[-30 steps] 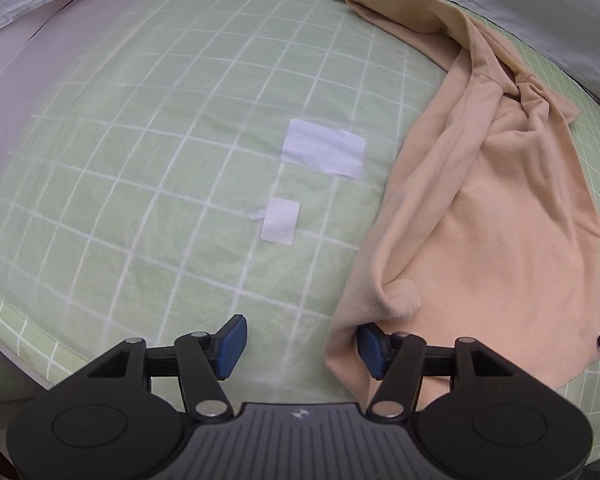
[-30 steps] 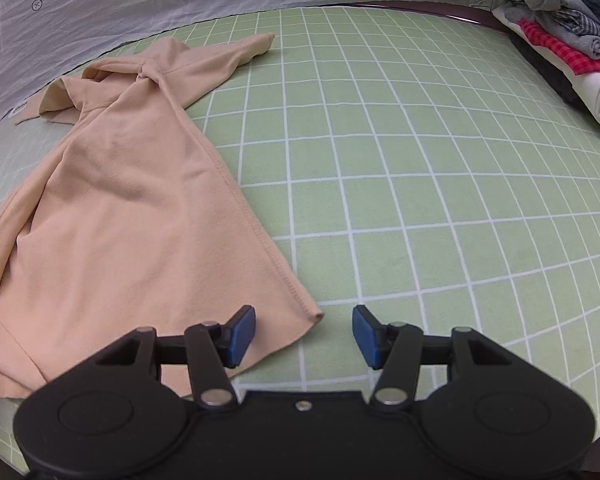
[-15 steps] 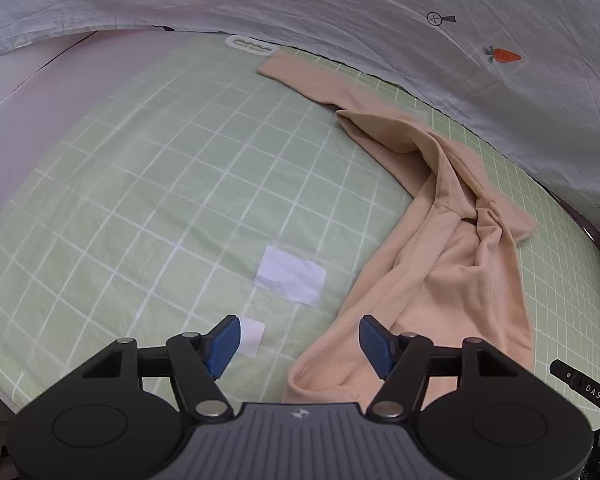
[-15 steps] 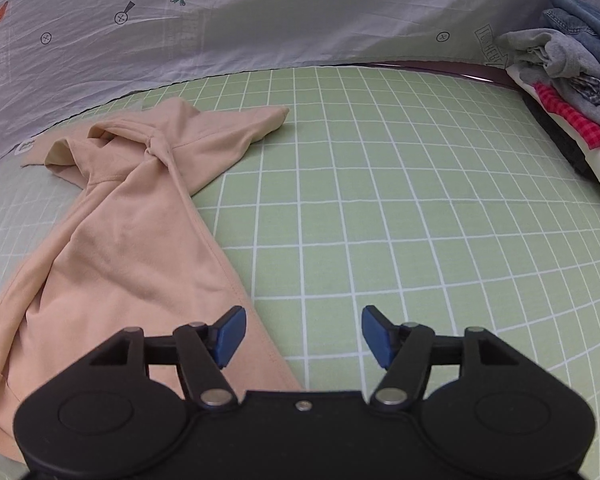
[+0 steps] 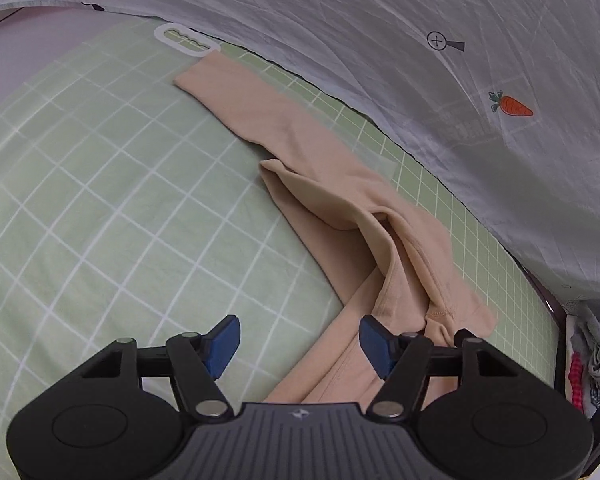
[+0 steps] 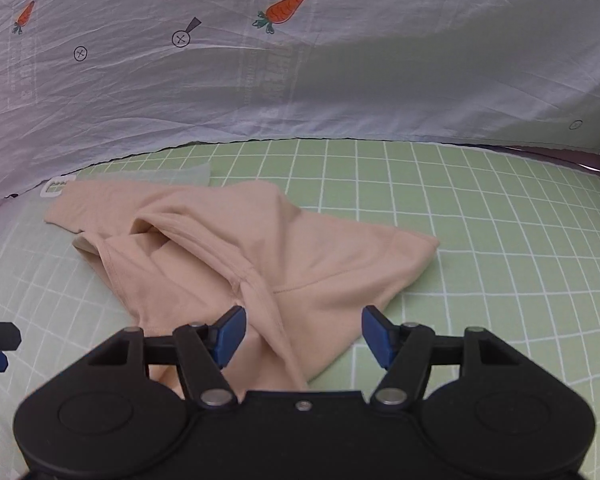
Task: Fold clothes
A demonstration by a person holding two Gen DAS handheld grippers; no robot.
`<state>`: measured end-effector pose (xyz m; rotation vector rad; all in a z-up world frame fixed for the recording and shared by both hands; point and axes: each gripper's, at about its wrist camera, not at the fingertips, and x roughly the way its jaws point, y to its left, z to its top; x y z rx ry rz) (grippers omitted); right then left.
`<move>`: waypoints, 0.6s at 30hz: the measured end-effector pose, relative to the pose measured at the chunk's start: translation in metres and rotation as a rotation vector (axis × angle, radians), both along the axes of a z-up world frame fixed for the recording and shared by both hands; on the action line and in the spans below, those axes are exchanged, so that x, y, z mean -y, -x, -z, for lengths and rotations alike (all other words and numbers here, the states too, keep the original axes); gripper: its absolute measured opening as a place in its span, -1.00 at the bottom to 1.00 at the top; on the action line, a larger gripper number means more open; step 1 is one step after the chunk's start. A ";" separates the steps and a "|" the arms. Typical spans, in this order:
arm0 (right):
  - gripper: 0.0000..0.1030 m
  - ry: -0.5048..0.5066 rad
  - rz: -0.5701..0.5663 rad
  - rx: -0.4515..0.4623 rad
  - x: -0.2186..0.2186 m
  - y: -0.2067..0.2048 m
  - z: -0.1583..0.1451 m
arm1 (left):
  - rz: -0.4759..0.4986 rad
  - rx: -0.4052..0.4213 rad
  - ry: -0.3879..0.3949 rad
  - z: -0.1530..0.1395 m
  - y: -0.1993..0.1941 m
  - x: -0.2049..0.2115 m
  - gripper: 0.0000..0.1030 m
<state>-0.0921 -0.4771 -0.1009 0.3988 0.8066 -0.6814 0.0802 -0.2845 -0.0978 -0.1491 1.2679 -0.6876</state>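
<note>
Hovering over the tan shirt (image 6: 228, 248), both grippers gape wide, empty.

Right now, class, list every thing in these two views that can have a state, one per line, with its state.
Peach long-sleeved shirt: unfolded, lying rumpled on the mat, sleeves spread to either side.
Left gripper: open, nothing held.
Right gripper: open above the shirt, nothing held.
Green grid-lined mat: spread flat.
Pale carrot-print sheet: draped behind the mat, wrinkled.
Pile of other clothes: heaped at the mat's edge.
</note>
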 end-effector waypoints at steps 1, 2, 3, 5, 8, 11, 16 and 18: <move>0.26 -0.012 -0.008 0.003 0.000 -0.015 0.005 | -0.005 -0.016 0.009 0.003 -0.006 0.008 0.29; 0.26 -0.023 -0.011 0.005 0.000 -0.028 0.010 | -0.007 -0.030 0.020 0.006 -0.011 0.015 0.29; 0.26 -0.035 -0.014 0.008 0.001 -0.042 0.014 | -0.008 -0.046 0.032 0.010 -0.017 0.023 0.29; 0.26 -0.056 -0.019 0.015 0.006 -0.067 0.020 | -0.020 -0.079 0.056 0.020 -0.030 0.036 0.29; 0.26 -0.078 -0.010 0.021 0.009 -0.092 0.027 | -0.052 -0.122 0.087 0.035 -0.050 0.051 0.29; 0.26 -0.088 0.012 0.015 0.012 -0.107 0.032 | -0.081 -0.144 0.062 0.050 -0.062 0.061 0.26; -0.33 -0.089 0.053 0.054 0.016 -0.101 0.031 | -0.129 -0.190 0.076 0.068 -0.070 0.059 -0.40; -0.66 -0.105 0.073 0.085 0.020 -0.093 0.028 | -0.139 -0.197 0.082 0.071 -0.069 0.058 -0.77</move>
